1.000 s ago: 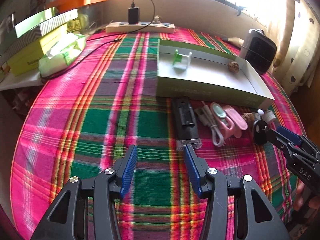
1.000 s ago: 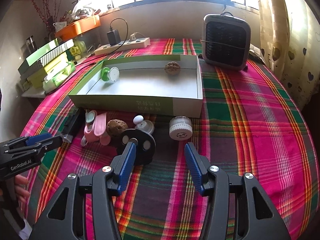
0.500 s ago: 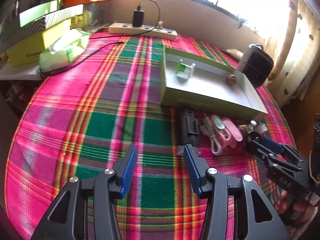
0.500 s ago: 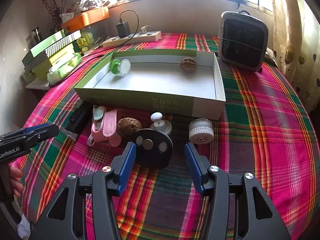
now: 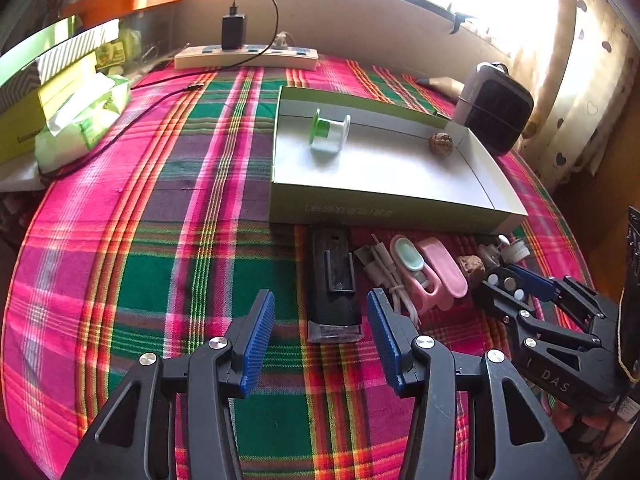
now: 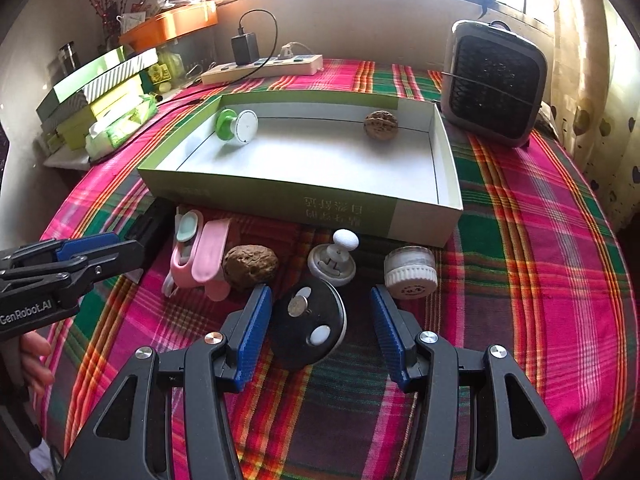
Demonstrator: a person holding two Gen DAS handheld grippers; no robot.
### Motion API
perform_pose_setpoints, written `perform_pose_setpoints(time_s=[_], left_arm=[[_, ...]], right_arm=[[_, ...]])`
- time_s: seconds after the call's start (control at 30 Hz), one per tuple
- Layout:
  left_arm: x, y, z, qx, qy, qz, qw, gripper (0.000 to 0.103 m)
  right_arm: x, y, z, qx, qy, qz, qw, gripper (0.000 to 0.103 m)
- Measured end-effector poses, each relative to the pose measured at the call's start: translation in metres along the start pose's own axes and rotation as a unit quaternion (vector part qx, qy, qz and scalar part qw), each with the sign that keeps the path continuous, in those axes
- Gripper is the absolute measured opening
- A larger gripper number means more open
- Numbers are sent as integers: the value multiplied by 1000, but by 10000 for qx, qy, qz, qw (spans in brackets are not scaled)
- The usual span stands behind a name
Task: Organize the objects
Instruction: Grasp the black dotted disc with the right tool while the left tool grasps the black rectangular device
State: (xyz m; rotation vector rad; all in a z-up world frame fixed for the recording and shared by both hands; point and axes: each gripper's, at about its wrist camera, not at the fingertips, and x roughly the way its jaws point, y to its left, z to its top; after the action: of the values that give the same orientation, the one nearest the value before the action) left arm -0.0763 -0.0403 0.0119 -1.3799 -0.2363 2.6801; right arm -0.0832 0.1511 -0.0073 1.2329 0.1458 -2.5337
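early in the sort, by the look of it. already inside the shallow green box [image 6: 280,196]: green-and-white spool [image 6: 236,125] at its far left corner, walnut [image 6: 381,124] by the far wall toward the right. rest of the box floor bare.

still out on the plaid cloth [image 5: 160,264], lined up just in front of the box's near wall: black rectangular device [image 5: 334,284], coiled white cable [image 5: 390,276], pink clip-like gadget [image 6: 202,258], second walnut [image 6: 250,266], white knob piece [image 6: 334,260], small white jar [image 6: 410,272], black disc [image 6: 310,326]. seven-ish items left, so most of the job outstanding.

right gripper [image 6: 320,334] pitched steeply down, jaws apart, straddling the black disc; left pad close to the disc's edge, right pad clear of it, no clamp yet. likely next pick.

left gripper [image 5: 320,338] also tilted down, jaws apart, nothing clamped; near end of the black device sits in the gap just ahead of the tips. fingers of a hand [image 6: 34,358] visible under the left tool's handle in the right wrist view.
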Motion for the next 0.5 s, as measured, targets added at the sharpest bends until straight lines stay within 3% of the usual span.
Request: perform_pose_setpoints(time_s=[0.5], left_arm=[[12, -3, 8, 308, -14, 229, 9993, 47]], right_arm=[[-1, -3, -2, -30, -1, -78, 10000, 52]])
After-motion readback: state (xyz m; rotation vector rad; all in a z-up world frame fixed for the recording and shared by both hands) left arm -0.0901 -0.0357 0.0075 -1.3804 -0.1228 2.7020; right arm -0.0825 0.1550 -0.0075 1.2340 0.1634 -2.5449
